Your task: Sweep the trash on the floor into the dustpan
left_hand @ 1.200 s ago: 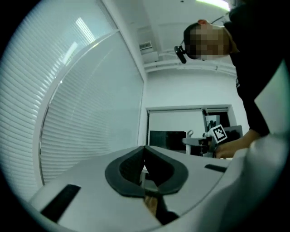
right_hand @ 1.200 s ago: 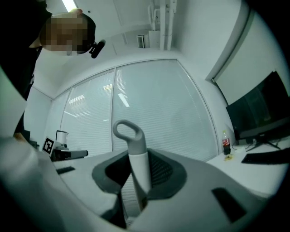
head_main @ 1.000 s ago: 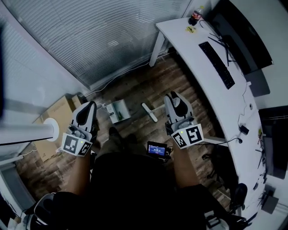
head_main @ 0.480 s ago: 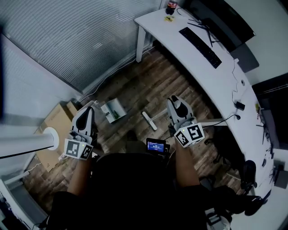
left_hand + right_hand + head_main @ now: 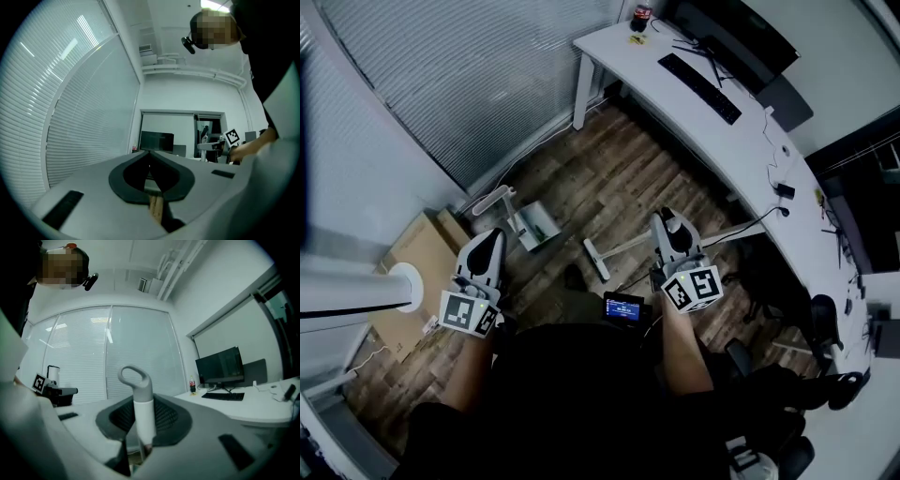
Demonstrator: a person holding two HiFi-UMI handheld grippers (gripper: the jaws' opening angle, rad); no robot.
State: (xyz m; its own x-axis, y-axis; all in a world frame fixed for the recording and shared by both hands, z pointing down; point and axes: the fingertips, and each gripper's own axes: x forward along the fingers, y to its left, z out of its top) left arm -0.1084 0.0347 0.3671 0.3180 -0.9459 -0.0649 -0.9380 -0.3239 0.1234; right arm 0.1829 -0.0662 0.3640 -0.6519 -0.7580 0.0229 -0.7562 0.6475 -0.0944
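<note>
Only its own view shows right gripper (image 5: 668, 221) clamping broom handle (image 5: 144, 414).

Dim, bluish cast throughout. Reflected glare streaks on window blinds (image 5: 70, 93) from ceiling lamp (image 5: 215, 3), far top. Heavy fisheye curvature, black vignetting at edges. Near foreground soft, defocused.

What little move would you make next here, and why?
Probably swing the broom, clamped in the right gripper, toward the dustpan: its head is apart from the dustpan, and the shut left gripper seems to hold nothing.
</note>
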